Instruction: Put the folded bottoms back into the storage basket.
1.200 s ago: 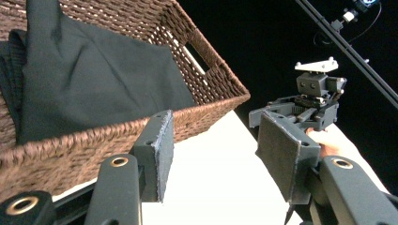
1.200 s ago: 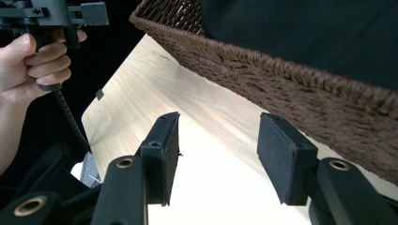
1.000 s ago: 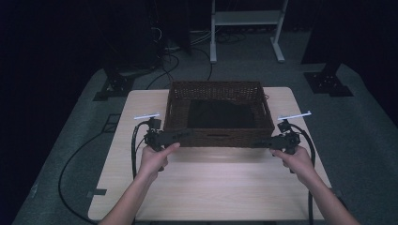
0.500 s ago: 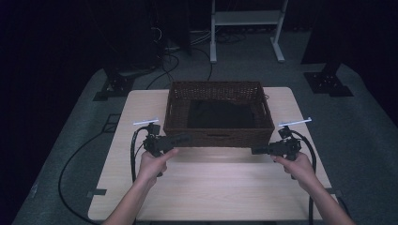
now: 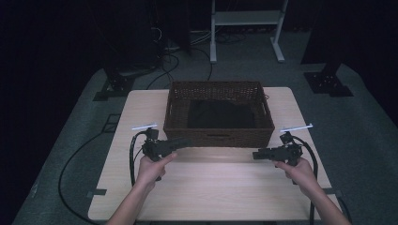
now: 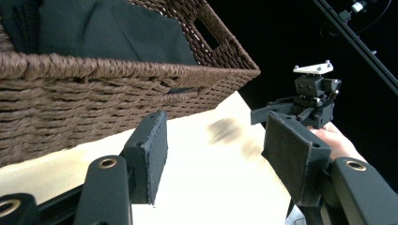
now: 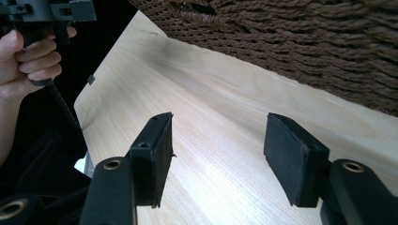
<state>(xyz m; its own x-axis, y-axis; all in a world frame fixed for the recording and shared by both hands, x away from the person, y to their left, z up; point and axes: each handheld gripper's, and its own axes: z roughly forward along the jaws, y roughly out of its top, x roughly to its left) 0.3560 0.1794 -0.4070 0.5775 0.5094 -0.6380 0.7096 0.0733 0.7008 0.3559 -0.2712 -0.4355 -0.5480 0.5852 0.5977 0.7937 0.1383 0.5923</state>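
Left gripper sits just off the near left corner of the basket, jaws apart with nothing between them, and they've just been opening. In the left gripper view there's bare table between the pads, and the basket's woven near wall runs right above the left pad, close but not touching as far as I can tell. The left hand holds the grip over the near left part of the table.

Right gripper is just off the near right corner, pointing inward toward the other one, jaws also apart and empty and also just been opening. In the right gripper view the gap is plain wood, with the basket wall across the top of the frame, clear of both pads. The right hand is near the right edge of the table.

The basket is flat on the far half of the table, centred, near wall facing the person, a dark cloth lying inside. Its far rim is close to the table's far edge, with narrow strips of bare wood left and right of it.

The whole near half of the table is open between the two grippers. Cables loop off both grippers over the table's side edges.
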